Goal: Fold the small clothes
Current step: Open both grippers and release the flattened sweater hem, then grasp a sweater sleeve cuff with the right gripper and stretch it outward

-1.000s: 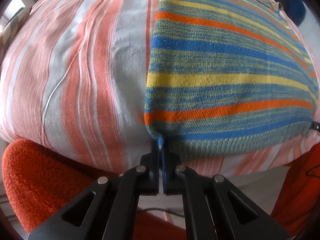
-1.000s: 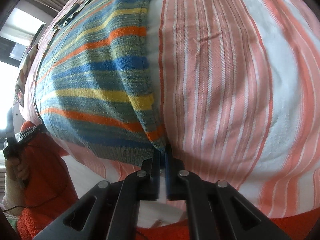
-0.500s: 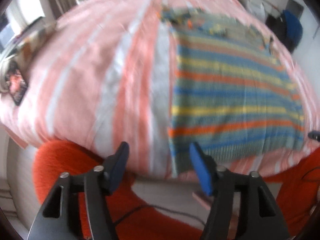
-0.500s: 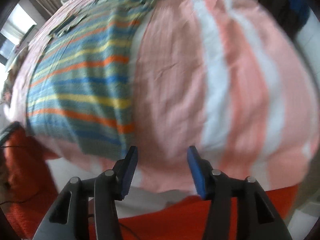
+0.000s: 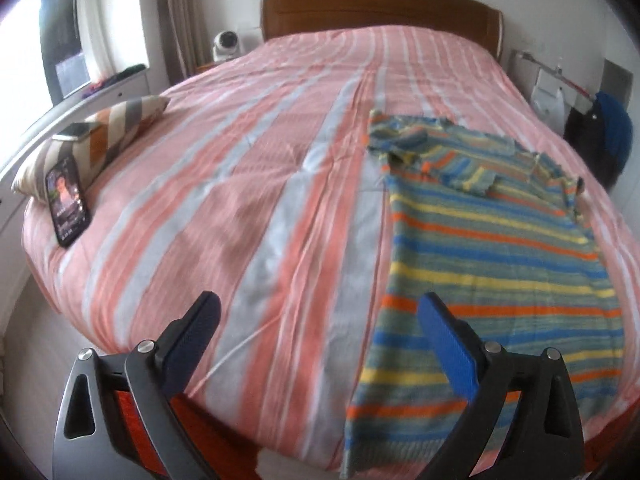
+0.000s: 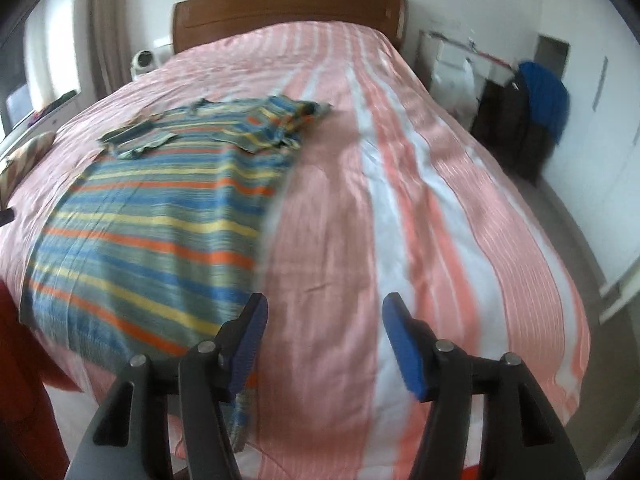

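Observation:
A striped knit sweater (image 5: 492, 280) in blue, yellow, orange and grey-green lies flat on the bed (image 5: 248, 184), hem at the near edge, sleeves folded across the chest at the far end. It also shows at the left of the right wrist view (image 6: 160, 224). My left gripper (image 5: 318, 330) is open and empty, raised above the bed's near edge, its right finger over the sweater's left hem corner. My right gripper (image 6: 324, 336) is open and empty, above the near edge just right of the sweater's right hem corner.
The bed has a pink and white striped cover and a wooden headboard (image 5: 380, 8). A striped pillow (image 5: 96, 136) with a phone on it and a second lit phone (image 5: 66, 200) lie at the bed's left edge. Dark and blue clothes (image 6: 536, 112) hang to the right.
Both grippers let go of the sweater's hem corners, opened wide, and pulled up and back from the bed. The sweater now lies flat.

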Action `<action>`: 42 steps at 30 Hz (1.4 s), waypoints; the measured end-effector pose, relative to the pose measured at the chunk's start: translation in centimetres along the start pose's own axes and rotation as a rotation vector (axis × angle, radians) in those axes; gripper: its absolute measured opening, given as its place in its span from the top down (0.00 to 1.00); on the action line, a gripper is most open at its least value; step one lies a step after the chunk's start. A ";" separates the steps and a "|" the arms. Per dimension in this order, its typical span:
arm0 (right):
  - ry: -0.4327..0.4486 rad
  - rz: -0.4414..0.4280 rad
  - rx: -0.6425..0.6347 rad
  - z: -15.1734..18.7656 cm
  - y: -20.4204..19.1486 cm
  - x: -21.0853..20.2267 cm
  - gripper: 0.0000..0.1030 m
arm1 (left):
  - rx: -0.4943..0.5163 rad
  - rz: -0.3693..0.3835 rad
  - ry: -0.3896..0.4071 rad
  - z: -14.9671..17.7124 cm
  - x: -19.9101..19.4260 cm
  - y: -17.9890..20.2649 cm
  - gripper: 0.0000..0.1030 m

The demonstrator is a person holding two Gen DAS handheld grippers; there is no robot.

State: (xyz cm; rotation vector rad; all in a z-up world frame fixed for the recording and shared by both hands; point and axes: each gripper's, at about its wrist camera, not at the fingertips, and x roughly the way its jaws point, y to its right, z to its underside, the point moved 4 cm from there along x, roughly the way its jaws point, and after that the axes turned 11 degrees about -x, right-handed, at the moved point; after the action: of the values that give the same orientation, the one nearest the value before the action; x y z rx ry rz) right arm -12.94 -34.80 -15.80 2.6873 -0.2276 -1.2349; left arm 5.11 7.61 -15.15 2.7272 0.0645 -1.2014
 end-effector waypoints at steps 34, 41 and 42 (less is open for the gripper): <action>-0.092 -0.349 -0.131 -21.2 -3.0 20.1 0.97 | -0.125 0.120 -0.150 2.3 2.9 -3.9 0.03; -0.007 0.029 0.121 -21.2 16.3 14.5 0.97 | -0.133 0.106 -0.151 2.3 3.3 -3.7 0.03; -0.014 0.066 0.147 -20.8 18.3 14.4 0.97 | -0.130 0.103 -0.150 2.3 3.3 -3.6 0.03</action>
State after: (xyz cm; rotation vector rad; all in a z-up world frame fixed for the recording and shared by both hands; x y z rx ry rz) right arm 11.01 -53.65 -9.02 2.7695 -0.4208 -1.2644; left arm 5.26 10.72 -19.60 2.4900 -0.0154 -1.3199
